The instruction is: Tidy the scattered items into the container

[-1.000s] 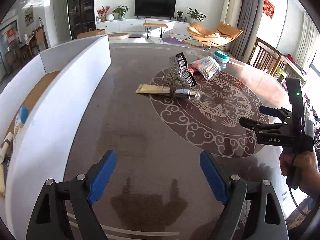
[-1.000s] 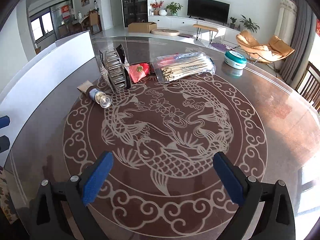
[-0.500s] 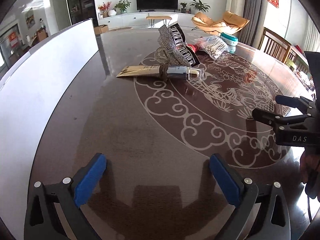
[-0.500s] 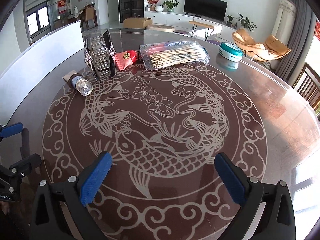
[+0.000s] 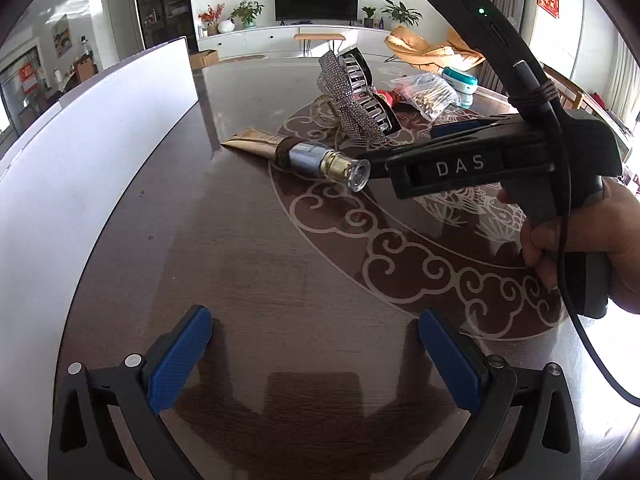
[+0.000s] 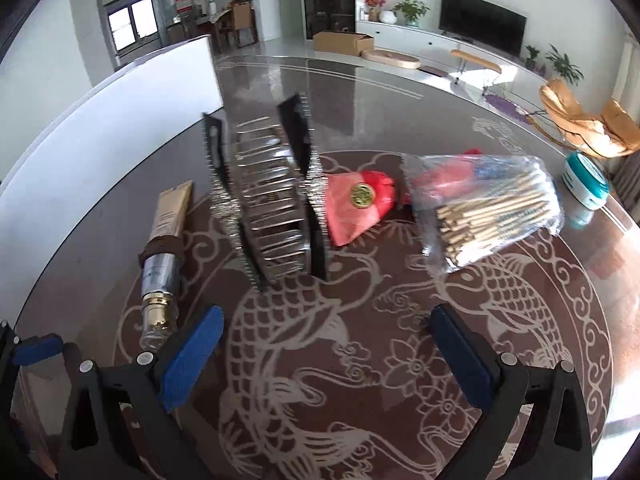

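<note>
Left gripper: the left gripper (image 5: 314,354) hung over bare table with its blue pads spread wide and nothing between them; the jaws had just been opening.
Right gripper: the right gripper (image 6: 326,354) also stood wide open and empty, its pads over the fish pattern of the table (image 6: 400,400).
Tube versus fingers: the gold cosmetic tube (image 6: 162,256) lay flat just left of the right gripper's left pad (image 6: 192,354), cap end nearest that pad, outside the jaws; whether they touched could not be told. In the left wrist view the tube (image 5: 296,154) lay far ahead of the left pads, its clear cap meeting the tip of the right gripper's arm.
Hair claw: a large rhinestone hair claw (image 6: 272,204) stood on edge beyond the right gripper's gap, right of the tube.
Red pouch: a red pouch (image 6: 360,204) with a gold coin emblem lay just right of the claw.
Bag of sticks: a clear bag of thin wooden sticks (image 6: 492,208) lay further right; its print was blurred.
Jar: a teal and white jar (image 6: 586,182) stood at the far right.
Container: the white container wall (image 5: 80,160) ran along the left side of the table.
Writing: "DAS" in white on the right gripper's body (image 5: 460,166), held by a hand (image 5: 580,236).
</note>
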Demonstrator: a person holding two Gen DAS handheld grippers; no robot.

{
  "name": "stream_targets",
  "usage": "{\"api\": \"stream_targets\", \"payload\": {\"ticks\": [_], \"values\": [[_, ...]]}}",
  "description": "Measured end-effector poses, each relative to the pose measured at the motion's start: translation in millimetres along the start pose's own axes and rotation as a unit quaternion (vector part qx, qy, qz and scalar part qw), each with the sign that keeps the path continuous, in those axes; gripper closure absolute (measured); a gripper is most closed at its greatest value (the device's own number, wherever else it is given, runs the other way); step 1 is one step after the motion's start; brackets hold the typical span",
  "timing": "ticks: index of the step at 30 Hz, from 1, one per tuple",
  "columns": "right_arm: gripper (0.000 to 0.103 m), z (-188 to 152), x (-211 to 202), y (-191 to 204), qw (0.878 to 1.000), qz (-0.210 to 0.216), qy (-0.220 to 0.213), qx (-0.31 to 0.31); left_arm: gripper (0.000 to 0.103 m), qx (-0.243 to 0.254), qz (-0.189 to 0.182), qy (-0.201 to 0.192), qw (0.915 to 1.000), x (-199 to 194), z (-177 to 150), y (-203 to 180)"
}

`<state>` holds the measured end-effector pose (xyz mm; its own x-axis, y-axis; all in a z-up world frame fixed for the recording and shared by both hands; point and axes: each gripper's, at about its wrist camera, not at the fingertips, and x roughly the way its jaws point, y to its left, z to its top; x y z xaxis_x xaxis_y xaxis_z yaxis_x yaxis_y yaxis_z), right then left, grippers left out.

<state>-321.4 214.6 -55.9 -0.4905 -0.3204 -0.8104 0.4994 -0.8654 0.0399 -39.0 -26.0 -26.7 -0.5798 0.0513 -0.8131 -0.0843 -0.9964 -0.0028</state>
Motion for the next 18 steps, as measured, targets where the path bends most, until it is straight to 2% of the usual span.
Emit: {"api": "stream_targets", "payload": {"ticks": [1,3,10,18], "values": [[0.0,-2,-1,15,0.999,0.022,0.0,-0.03,0.0,0.0,0.0,0.0,1.0,0,0,0],[0.0,-9,-2,34,0.998,0.012,0.004,-0.067,0.0,0.0,0.0,0.0,1.0,0,0,0],[0.0,-29,-15,8,1.0,-0.013,0.006,-0.018,0.0,0.0,0.0,0.0,1.0,-1,0,0],[0.0,-43,-28,-15,0.999,-0.032,0.005,0.008,0.0,0.0,0.0,0.0,1.0,-2,-1,1]]}}
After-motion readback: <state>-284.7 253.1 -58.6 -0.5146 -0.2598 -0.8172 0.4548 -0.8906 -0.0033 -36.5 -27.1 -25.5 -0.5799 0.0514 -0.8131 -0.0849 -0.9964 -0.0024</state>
